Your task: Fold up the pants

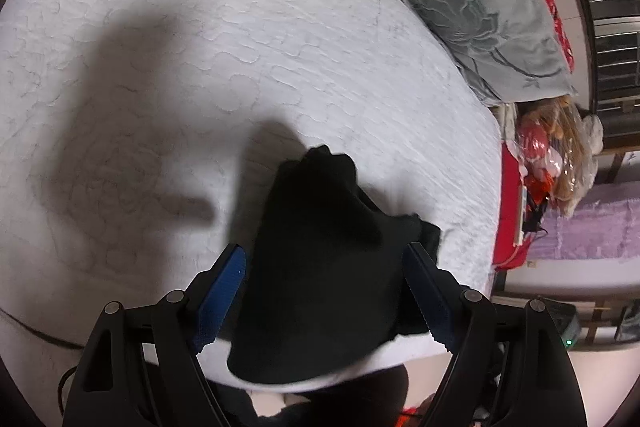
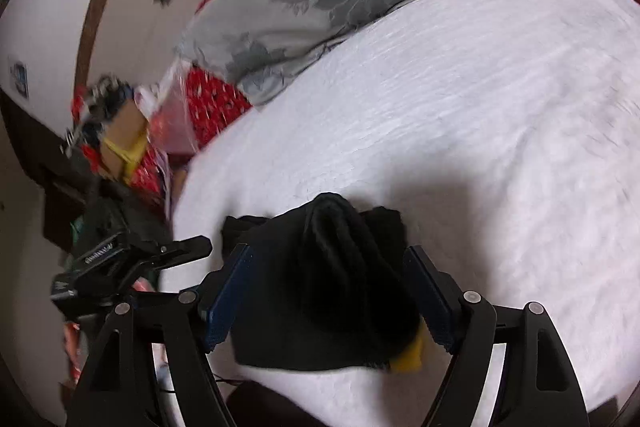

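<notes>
Both grippers (image 1: 324, 267) (image 2: 328, 267) over black pants (image 1: 320, 287), jaws apart.

Both grippers looked the same: matte black plastic arms with triangular cutouts, forking into a V. Each arm had a round silver-grey screw head at its pivot, four per gripper. The left gripper (image 1: 324, 259) had blue fingers (image 1: 222, 297) with a ridged, toothed texture on the inner pads. Same deal on the right gripper (image 2: 326, 261), blue textured fingers (image 2: 228, 297) on black linkages.
</notes>
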Tool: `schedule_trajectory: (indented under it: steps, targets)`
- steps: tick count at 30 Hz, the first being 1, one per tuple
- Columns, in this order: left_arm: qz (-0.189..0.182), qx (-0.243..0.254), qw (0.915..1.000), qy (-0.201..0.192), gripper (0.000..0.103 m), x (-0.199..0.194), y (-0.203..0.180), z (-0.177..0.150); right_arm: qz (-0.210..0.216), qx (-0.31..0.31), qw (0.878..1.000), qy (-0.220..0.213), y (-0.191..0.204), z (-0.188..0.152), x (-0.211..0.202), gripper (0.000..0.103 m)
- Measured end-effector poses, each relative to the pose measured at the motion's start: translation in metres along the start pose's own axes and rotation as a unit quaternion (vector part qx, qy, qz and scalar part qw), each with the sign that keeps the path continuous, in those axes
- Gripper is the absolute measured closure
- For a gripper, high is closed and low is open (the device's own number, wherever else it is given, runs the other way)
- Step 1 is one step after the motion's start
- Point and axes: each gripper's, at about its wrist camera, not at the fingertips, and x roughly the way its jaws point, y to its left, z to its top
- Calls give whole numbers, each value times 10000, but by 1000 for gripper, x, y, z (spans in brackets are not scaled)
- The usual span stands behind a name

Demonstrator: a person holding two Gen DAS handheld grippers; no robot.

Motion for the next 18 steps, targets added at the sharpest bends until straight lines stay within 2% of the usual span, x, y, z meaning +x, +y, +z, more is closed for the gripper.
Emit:
schedule_trajectory:
  steps: [2,4,5,6,7,10,13,15,18]
  targets:
    - [65,-55,10000,31,23,17,-2,1,-344,-302,9989,46,7,-1,10,24]
    - [145,-156,9998,61,28,30,-3,4,-702,-695,9951,-1,13,-2,20,24]
    - [183,-171,9997,77,42,36,-5,5,-722,-753,9945,-25,12,-3,20,38]
    - [225,-171,9995,130,47,40,-7,7,-608,-741,9954,-24,9,-2,20,55]
    - [331,-174,9992,106,47,42,-8,9,-401,-552,9977,44,2,1,20,84]
    - [448,-74,9990,14,48,47,-17,11,90,309,9994,-120,-32,5,4,84]
    - [735,60,9973,-7,49,59,-24,10,-44,871,9962,39,-68,-3,8,101]
    - [699,27,9975,-50,48,61,-28,7,-98,1124,9935,148,-85,-12,10,100]
    - [709,73,9974,-63,45,57,-29,2,95,1315,9912,-85,-90,-11,-1,95]
